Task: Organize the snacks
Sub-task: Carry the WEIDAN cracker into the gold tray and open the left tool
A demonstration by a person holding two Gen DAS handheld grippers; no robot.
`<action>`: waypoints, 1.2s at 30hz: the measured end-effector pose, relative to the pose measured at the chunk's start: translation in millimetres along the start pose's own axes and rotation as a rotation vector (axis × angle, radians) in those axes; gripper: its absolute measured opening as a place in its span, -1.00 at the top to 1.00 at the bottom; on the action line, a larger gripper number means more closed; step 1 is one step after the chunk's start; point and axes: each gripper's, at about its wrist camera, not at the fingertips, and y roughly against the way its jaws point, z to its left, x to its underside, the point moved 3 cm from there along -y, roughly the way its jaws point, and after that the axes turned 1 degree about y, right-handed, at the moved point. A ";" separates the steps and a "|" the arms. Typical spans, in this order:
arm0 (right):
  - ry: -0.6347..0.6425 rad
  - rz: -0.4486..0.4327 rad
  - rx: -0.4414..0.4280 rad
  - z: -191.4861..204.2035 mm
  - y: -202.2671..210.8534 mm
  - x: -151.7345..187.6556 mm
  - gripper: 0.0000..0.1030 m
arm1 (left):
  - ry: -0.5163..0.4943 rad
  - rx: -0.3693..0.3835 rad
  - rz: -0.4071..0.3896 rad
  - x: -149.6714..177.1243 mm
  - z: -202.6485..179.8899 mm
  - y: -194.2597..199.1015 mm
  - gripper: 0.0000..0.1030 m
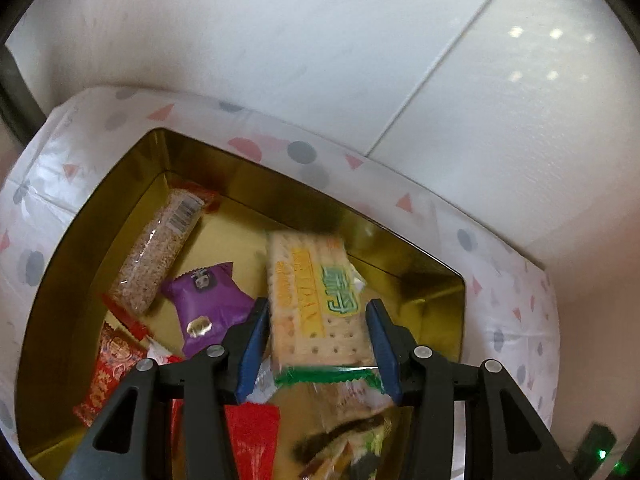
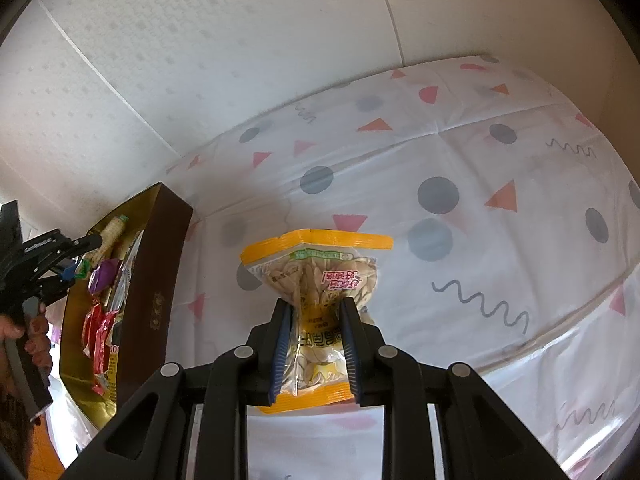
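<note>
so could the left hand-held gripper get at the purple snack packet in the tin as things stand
Probably not yet. The left hand-held gripper is over the open gold tin, and the purple snack packet lies uncovered, but a cracker packet sits between its jaws; that must go first.

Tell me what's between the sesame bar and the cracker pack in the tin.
A purple wrapped snack lies between the sesame bar and the cracker pack, on the gold tin floor; the left wrist view shows it.
</note>
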 end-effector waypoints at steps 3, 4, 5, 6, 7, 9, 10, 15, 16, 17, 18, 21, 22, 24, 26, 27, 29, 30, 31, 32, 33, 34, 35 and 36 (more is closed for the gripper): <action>-0.005 0.003 0.004 0.1 -1.0 -0.4 0.51 | 0.008 -0.021 0.002 -8.0 1.8 -9.7 0.11; -0.006 0.005 0.005 -0.1 -1.3 -0.6 0.51 | 0.001 -0.033 -0.003 -10.7 1.6 -12.3 0.11; -0.005 0.005 0.007 0.3 -2.0 -0.6 0.51 | -0.006 -0.045 -0.003 -12.0 1.4 -13.8 0.11; -0.004 0.006 0.009 0.3 -2.3 -0.6 0.51 | -0.012 -0.052 -0.002 -12.9 1.4 -15.0 0.10; -0.004 0.006 0.010 0.7 -2.6 -0.5 0.51 | -0.015 -0.051 -0.004 -12.6 1.6 -15.1 0.10; -0.003 0.007 0.012 1.1 -3.4 0.2 0.51 | -0.026 -0.049 -0.003 -11.9 2.5 -16.4 0.10; -0.002 0.008 0.012 1.0 -4.0 0.2 0.50 | -0.036 -0.047 -0.001 -11.5 2.8 -18.1 0.10; 0.003 0.023 0.022 2.9 -7.1 1.2 0.46 | -0.058 -0.049 0.021 -10.0 5.3 -20.9 -0.01; 0.005 0.024 0.022 3.0 -7.1 1.3 0.42 | -0.066 -0.055 0.015 -8.9 5.8 -18.9 -0.10; 0.004 0.024 0.020 2.8 -7.2 1.7 0.42 | -0.080 -0.061 0.011 -6.8 6.4 -16.2 -0.20; 0.003 0.025 0.020 2.2 -7.3 1.5 0.42 | -0.088 -0.062 0.008 -4.3 7.2 -14.0 -0.24; -0.004 0.029 0.035 0.6 -8.3 0.6 0.36 | -0.102 -0.077 0.001 2.4 11.6 -7.8 -0.28; -0.001 0.027 0.043 0.2 -8.0 0.3 0.35 | -0.103 -0.081 -0.002 4.3 12.9 -5.6 -0.29; 0.010 0.016 0.054 0.7 -6.3 -1.3 0.27 | -0.107 -0.087 -0.004 8.7 14.6 -1.4 -0.33; 0.031 0.023 0.060 2.3 -6.6 -2.0 0.24 | -0.117 -0.088 -0.003 14.4 15.3 2.4 -0.33; 0.044 0.028 0.067 3.4 -7.2 -2.1 0.24 | -0.129 -0.091 -0.005 18.0 15.2 4.7 -0.31; 0.065 0.039 0.077 5.3 -8.3 -1.3 0.23 | -0.166 -0.121 -0.023 27.2 14.1 9.8 0.01; 0.069 0.040 0.081 5.6 -8.5 -1.2 0.23 | -0.183 -0.128 -0.029 30.4 13.3 11.4 0.13; 0.072 0.045 0.082 5.9 -9.2 -1.3 0.23 | -0.201 -0.140 -0.028 33.3 12.5 11.0 0.25; 0.078 0.054 0.087 6.4 -10.8 -1.6 0.23 | -0.213 -0.150 -0.024 34.4 12.1 9.5 0.27; 0.087 0.067 0.097 6.8 -13.1 -1.9 0.23 | -0.229 -0.171 -0.021 34.9 13.0 6.7 0.30; 0.089 0.079 0.109 6.9 -15.0 -2.2 0.23 | -0.233 -0.187 -0.023 33.8 13.8 5.2 0.39; 0.088 0.082 0.114 7.2 -15.5 -2.5 0.23 | -0.231 -0.211 -0.027 31.9 16.1 3.1 0.41; 0.087 0.085 0.118 7.7 -15.4 -3.0 0.23 | -0.218 -0.226 -0.027 28.7 21.1 0.5 0.41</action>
